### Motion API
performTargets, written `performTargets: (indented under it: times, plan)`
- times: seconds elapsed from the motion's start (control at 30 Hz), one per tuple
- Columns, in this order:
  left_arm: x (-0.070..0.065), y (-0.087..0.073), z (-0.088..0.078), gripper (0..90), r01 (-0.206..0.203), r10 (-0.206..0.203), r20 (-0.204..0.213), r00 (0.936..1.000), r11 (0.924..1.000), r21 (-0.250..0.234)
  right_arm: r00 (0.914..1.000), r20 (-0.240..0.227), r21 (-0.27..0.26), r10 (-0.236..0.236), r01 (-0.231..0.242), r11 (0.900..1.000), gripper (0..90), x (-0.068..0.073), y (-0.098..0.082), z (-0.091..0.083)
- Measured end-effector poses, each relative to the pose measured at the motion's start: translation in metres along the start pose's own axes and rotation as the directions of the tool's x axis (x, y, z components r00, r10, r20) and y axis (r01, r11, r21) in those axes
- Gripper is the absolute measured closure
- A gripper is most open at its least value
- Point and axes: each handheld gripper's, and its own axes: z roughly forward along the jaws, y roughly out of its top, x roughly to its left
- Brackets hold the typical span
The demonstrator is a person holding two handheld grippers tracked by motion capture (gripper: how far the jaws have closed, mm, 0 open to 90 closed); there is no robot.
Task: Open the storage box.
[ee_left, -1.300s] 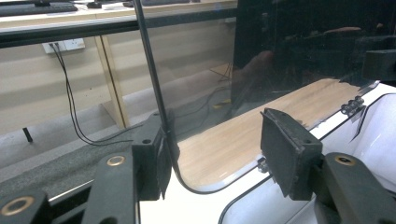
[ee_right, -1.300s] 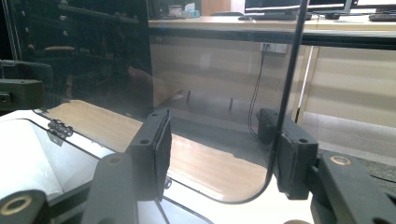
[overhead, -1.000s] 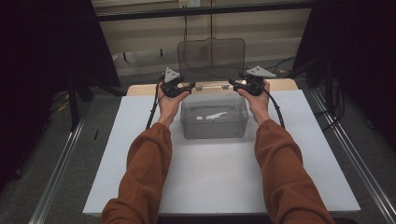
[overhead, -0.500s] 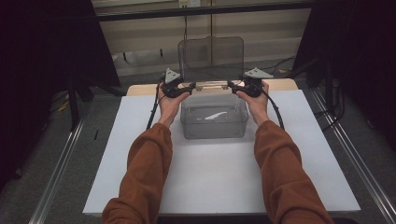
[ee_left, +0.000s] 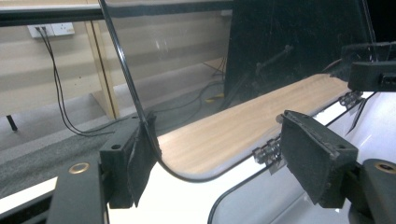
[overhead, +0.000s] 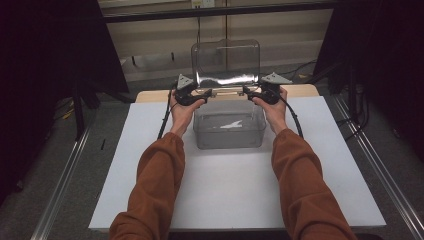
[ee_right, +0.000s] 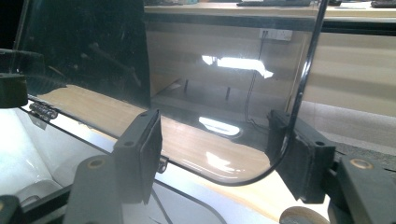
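On the white desk (overhead: 150,190) stands a clear plastic lidded box (overhead: 229,131), its hinged transparent lid (overhead: 226,62) already raised upright. The left hand-held gripper (overhead: 202,94) has just been opening; its jaws stand spread, with the lid's corner edge against one pad. The right hand-held gripper (overhead: 251,94) has likewise been opening, the lid's other corner between its jaws, probably released. The opening looks done; withdrawing remains.
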Motion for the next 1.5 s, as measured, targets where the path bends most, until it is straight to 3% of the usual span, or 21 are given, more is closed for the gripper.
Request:
performTargets:
  times: [0.43,0.63,1.13,1.33,1.43,1.47,1.5]
  plan:
    - [0.001,-0.005,0.003,20.0,0.028,-0.028,0.007,0.9996,0.9987,0.043,0.9990,-0.006,0.007,0.045,-0.045,0.999,31.2,-0.002,-0.002,0.003]
    - [0.001,-0.008,0.005,16.1,0.044,-0.045,0.018,0.9988,0.9970,0.064,0.9961,-0.011,0.010,0.088,-0.088,0.996,29.6,-0.003,-0.004,0.003]
    - [0.002,-0.005,0.005,16.9,0.025,-0.027,0.031,0.9991,0.9958,0.088,0.9962,0.014,0.018,0.086,-0.086,0.996,29.1,-0.001,-0.003,0.002]
    - [0.000,-0.007,0.009,15.1,0.035,-0.038,0.032,0.9988,0.9950,0.094,0.9951,0.026,0.018,0.095,-0.096,0.995,25.7,-0.002,-0.003,0.002]
    - [-0.001,-0.011,0.012,15.7,0.046,-0.051,0.043,0.9977,0.9918,0.119,0.9965,0.034,0.016,0.076,-0.076,0.997,26.6,-0.003,-0.002,0.001]
    - [-0.002,-0.013,0.013,15.7,0.025,-0.031,0.042,0.9986,0.9906,0.135,0.9965,0.034,0.016,0.076,-0.076,0.997,26.6,-0.003,-0.002,0.001]
    - [-0.003,-0.014,0.015,19.0,0.050,-0.058,0.045,0.9973,0.9858,0.160,0.9963,0.019,0.015,0.084,-0.084,0.996,31.2,-0.003,-0.002,0.000]
